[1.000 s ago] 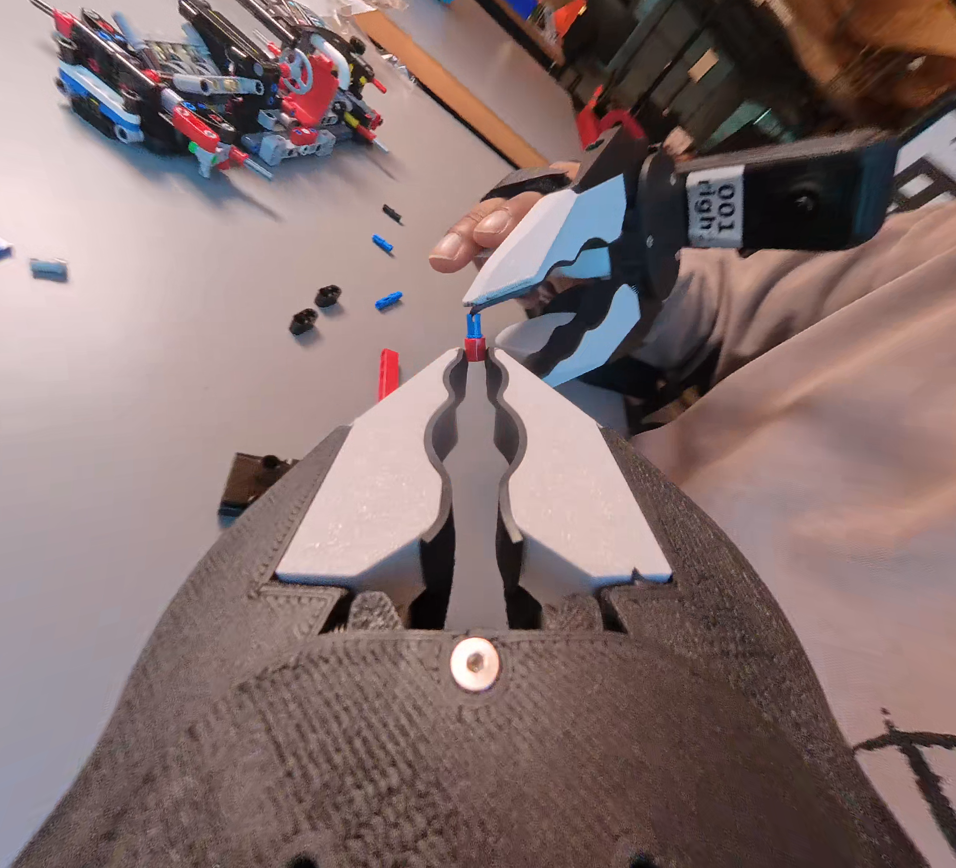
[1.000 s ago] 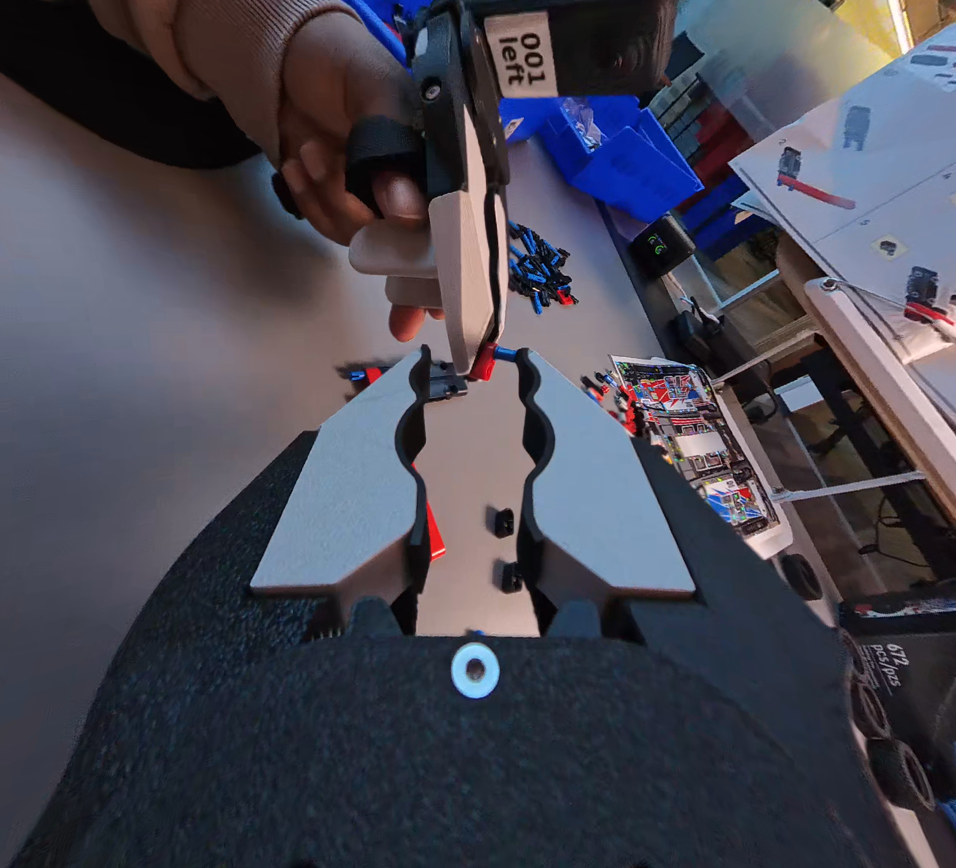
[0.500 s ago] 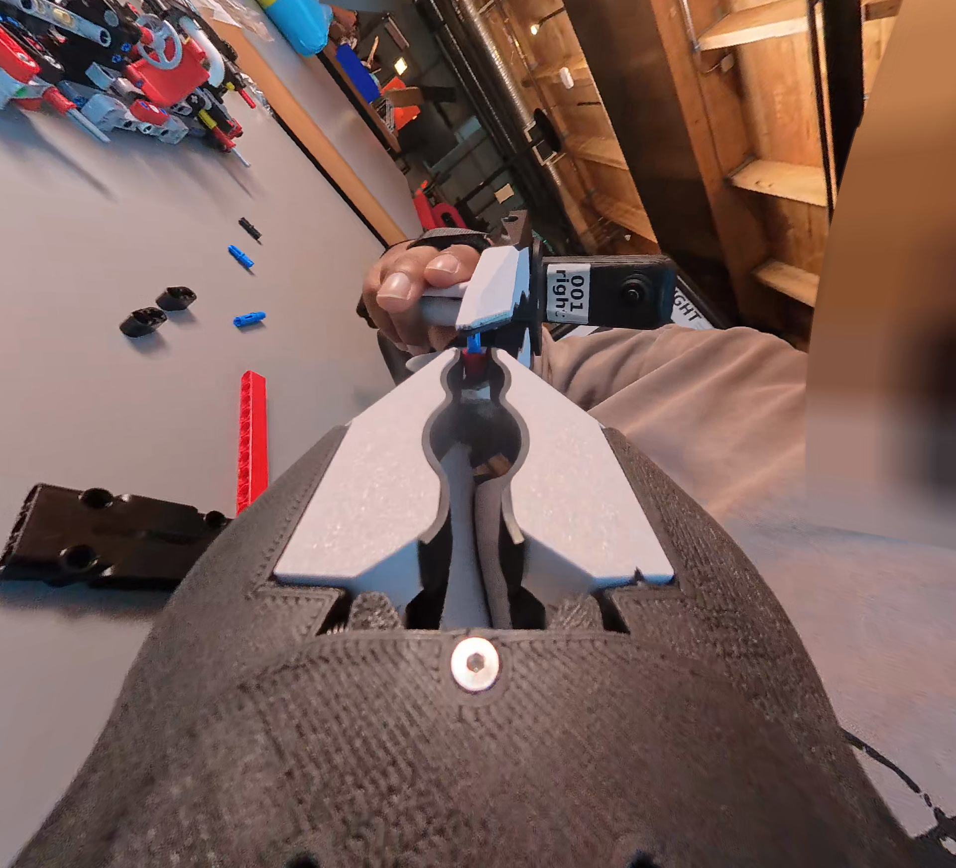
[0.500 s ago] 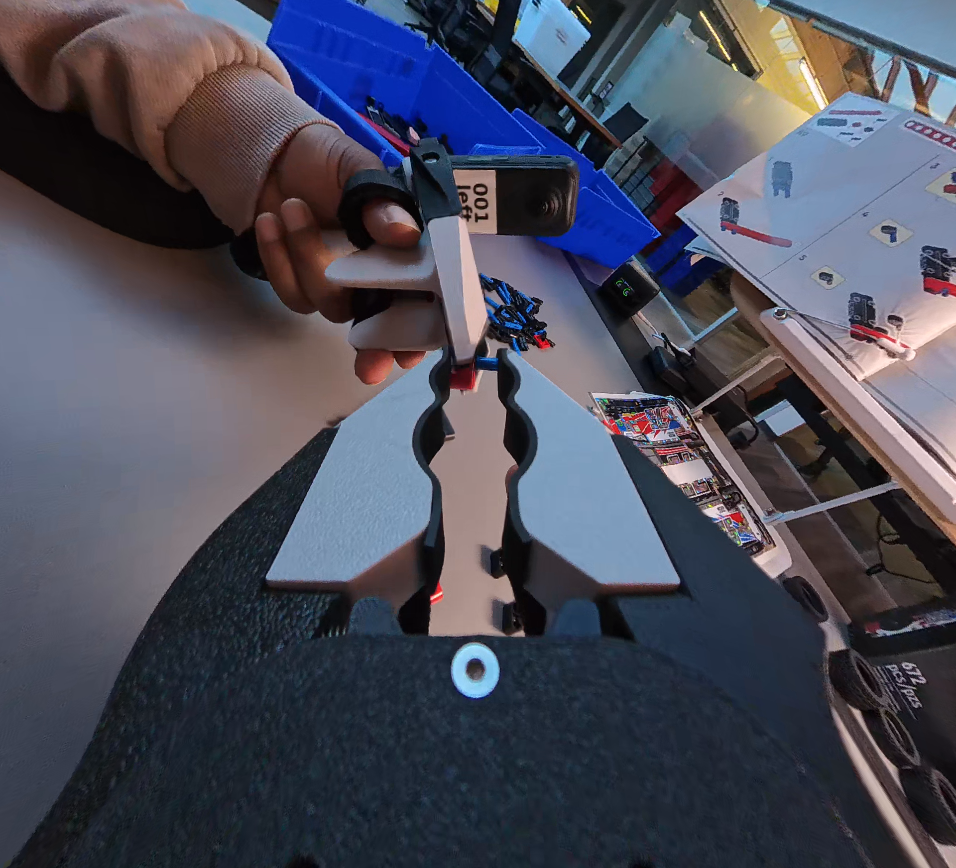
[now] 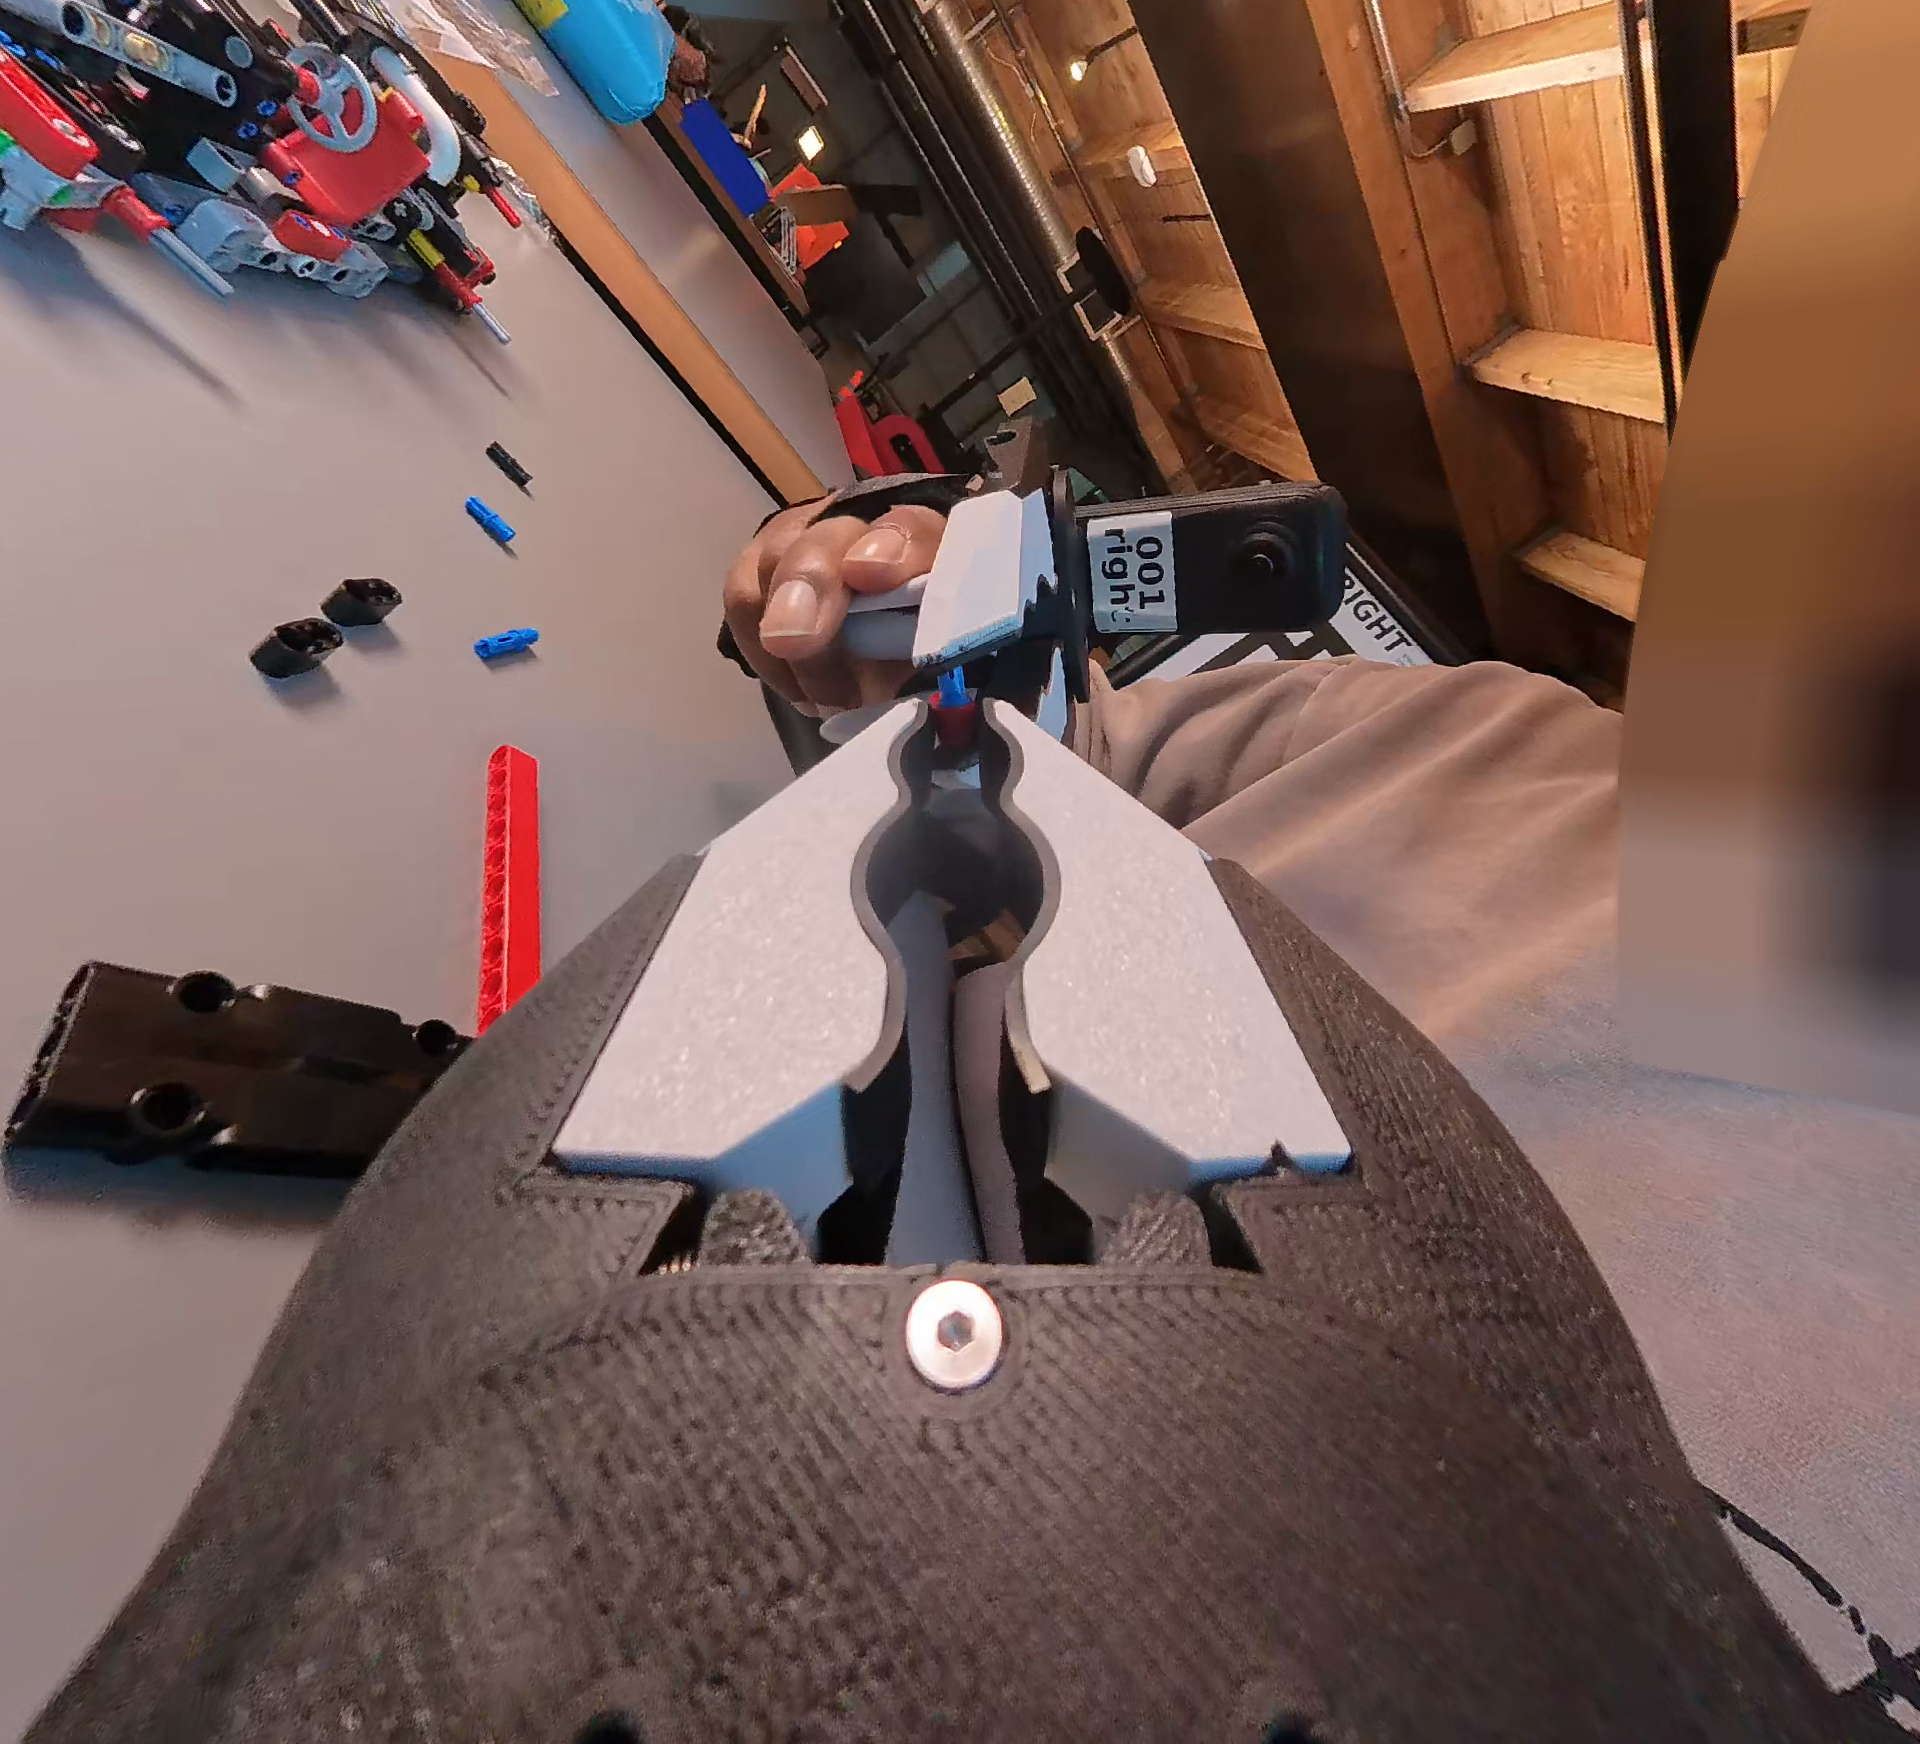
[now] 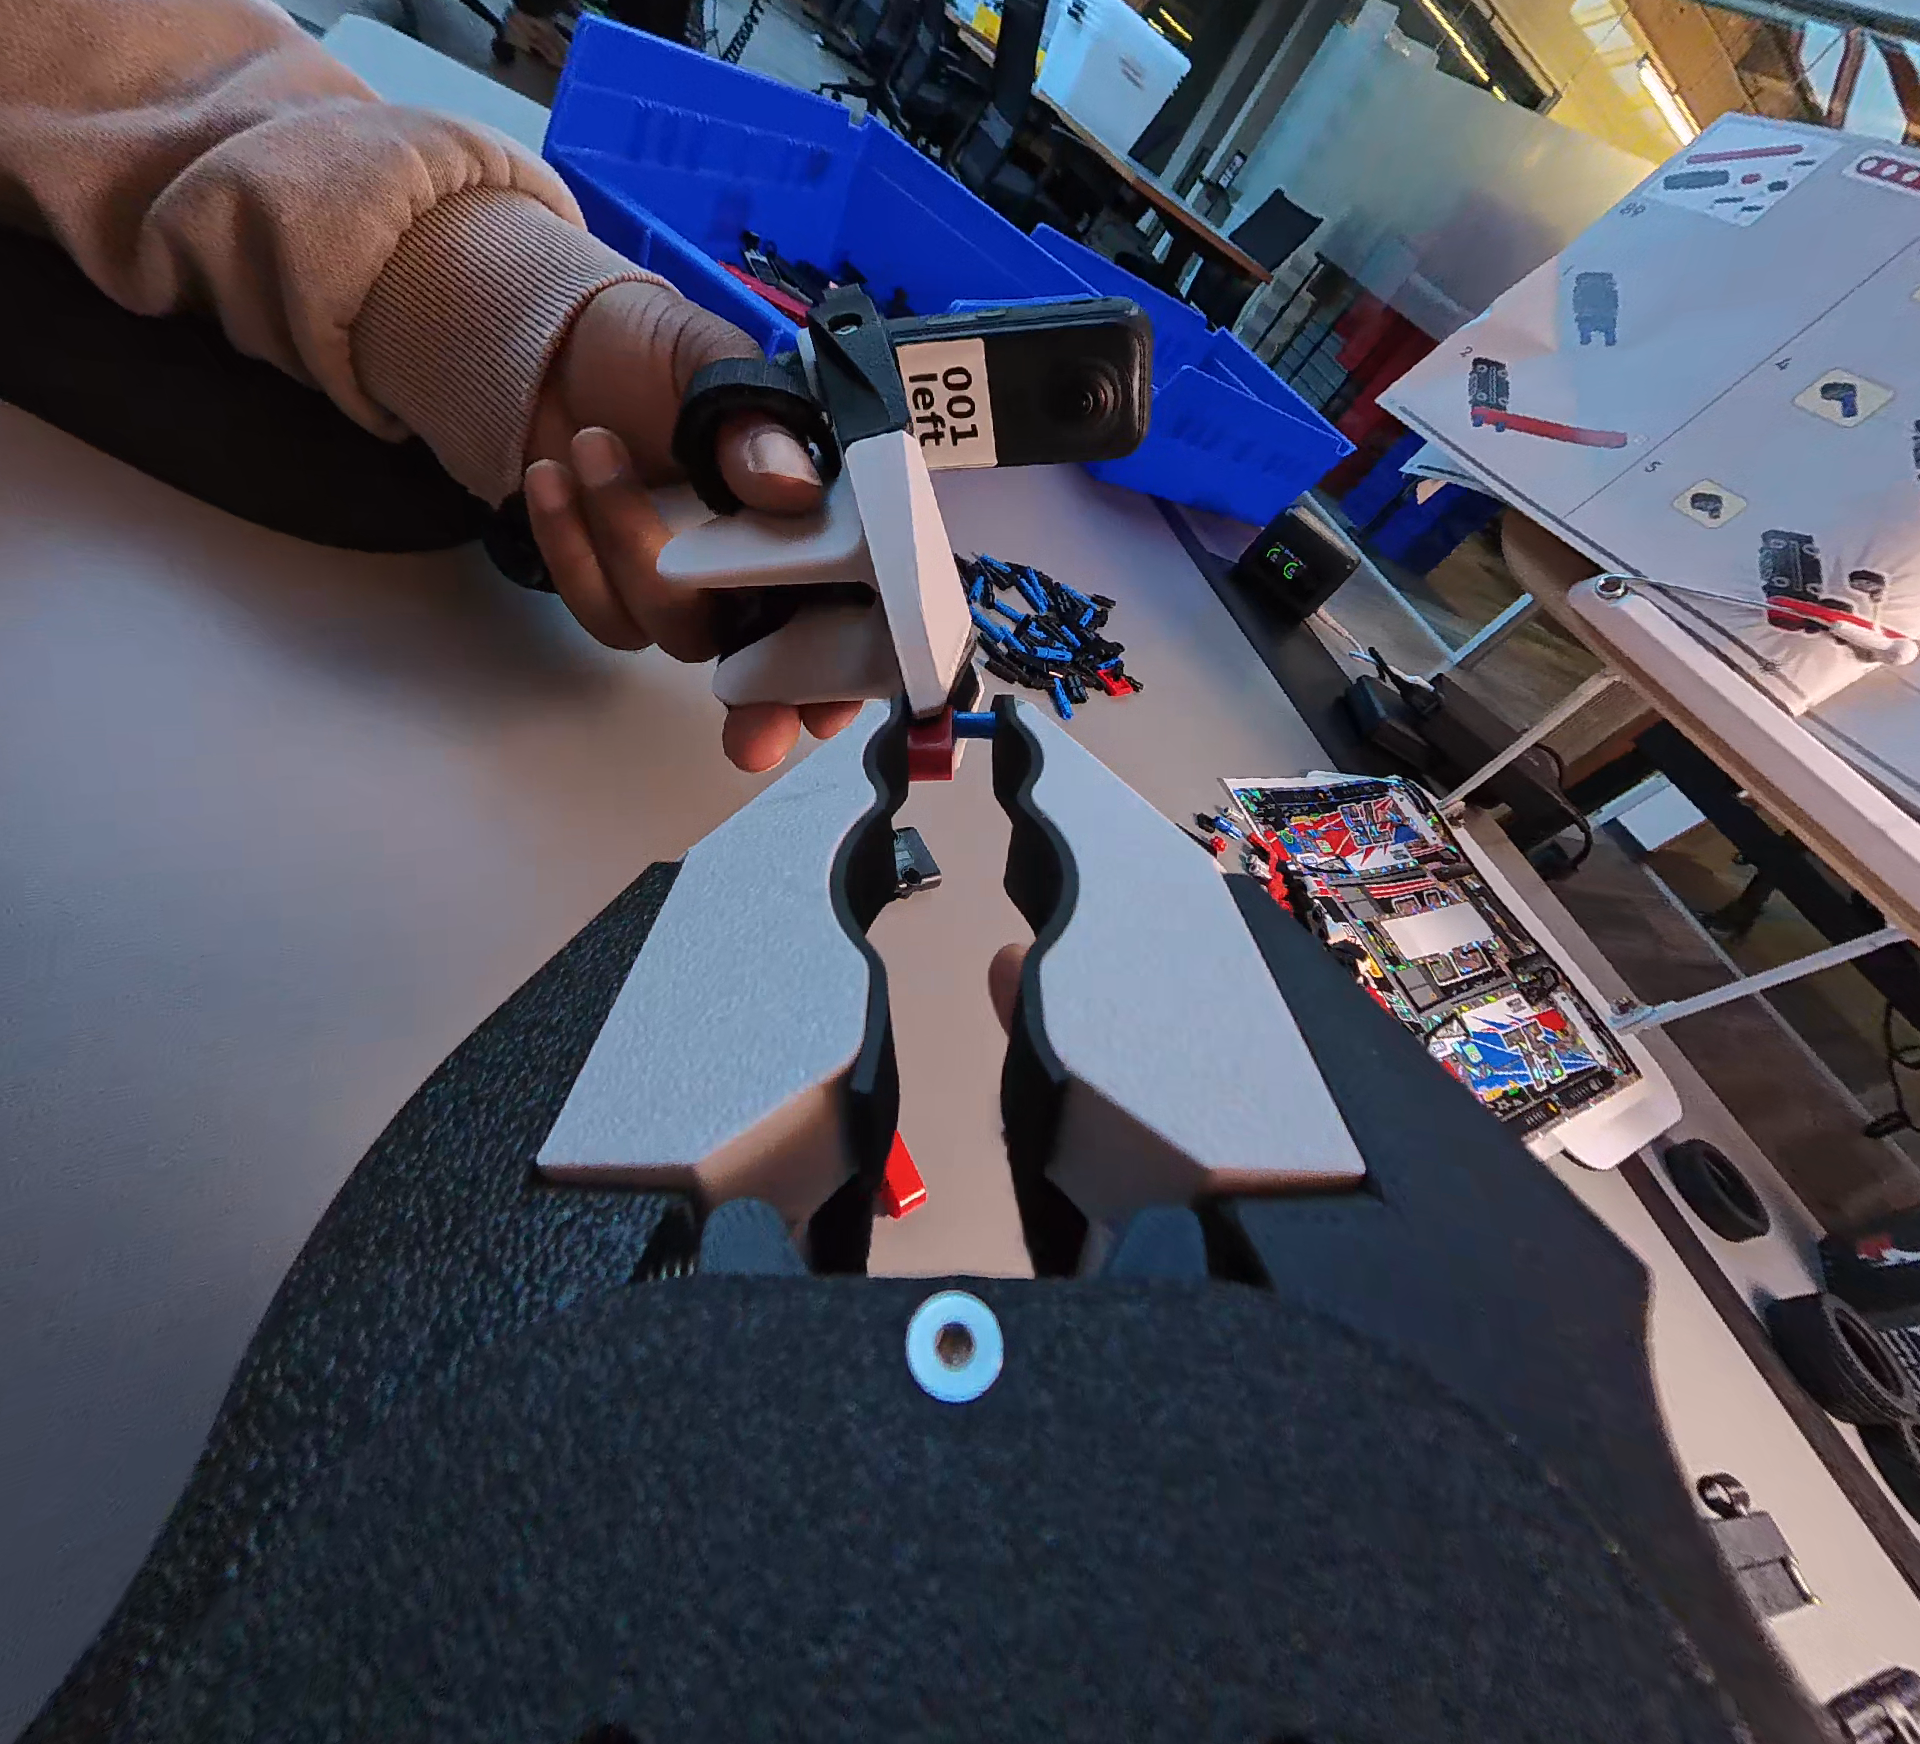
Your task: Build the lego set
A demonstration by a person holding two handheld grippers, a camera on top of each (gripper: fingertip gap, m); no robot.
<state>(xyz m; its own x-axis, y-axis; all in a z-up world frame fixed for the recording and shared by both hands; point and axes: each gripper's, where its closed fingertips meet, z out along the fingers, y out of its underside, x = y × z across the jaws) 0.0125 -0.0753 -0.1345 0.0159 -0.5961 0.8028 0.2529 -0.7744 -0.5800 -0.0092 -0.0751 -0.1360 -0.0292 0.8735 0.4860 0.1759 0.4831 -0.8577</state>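
Piece: small red connector [image 6: 930,749] with a blue pin [image 6: 975,724] poking out of its side; held up in the air between my two tools, above the tabletop [image 5: 260,468].
Left hand-held gripper [image 5: 951,720]: my fingers nearly closed, tips pinching the red connector; blue pin sticks up past them.
Right hand-held gripper [image 6: 948,726]: jaws part open, tips either side of connector and pin; the right tip meets the pin's end, but I cannot tell if it truly grips.
Tabletop, left to right in left wrist view: half-built model [image 5: 218,125] in red, black and grey at far left; flat black panel [image 5: 223,1066] near me; two black bushes [image 5: 322,622]; long red beam [image 5: 509,884]; loose blue pins [image 5: 506,643].
Tabletop, right wrist view: blue bins [image 6: 831,208] behind; heap of blue and black pins [image 6: 1039,619]; sticker sheet [image 6: 1423,936]; open instruction booklet [image 6: 1714,364] on a stand at right.
Room: timber walls and shelving, workshop benches.
Hands: my left hand [image 6: 644,489], tan sleeve, wraps its handle; right hand [image 5: 821,598] grips the other, tools meeting tip to tip.
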